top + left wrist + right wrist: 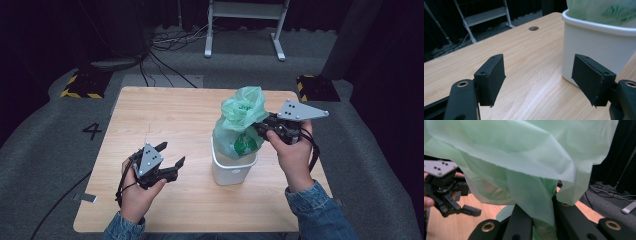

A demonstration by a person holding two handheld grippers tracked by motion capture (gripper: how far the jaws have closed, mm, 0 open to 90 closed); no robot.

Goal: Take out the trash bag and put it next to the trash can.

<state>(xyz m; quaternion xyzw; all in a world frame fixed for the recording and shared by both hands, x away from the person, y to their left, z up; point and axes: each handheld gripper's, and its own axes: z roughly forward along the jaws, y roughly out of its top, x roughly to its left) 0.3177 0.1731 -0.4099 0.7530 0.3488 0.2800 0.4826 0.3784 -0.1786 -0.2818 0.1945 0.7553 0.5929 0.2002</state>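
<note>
Green plastic bag (241, 120): stands in the white bin (231, 171) right of centre on the wooden surface (165, 120), its bunched top rising above the rim. Dark green print on its lower front, not legible. Right hand-held gripper (257, 126): level, pointing toward the bag from the right, jaws clamped tight on the bunched film; the right gripper view shows the film pinched between them. Left hand-held gripper (171, 155): low over the surface just left of the bin, jaws wide apart, nothing between them. A "4" (92, 131) is marked on the floor left of the surface.
</note>
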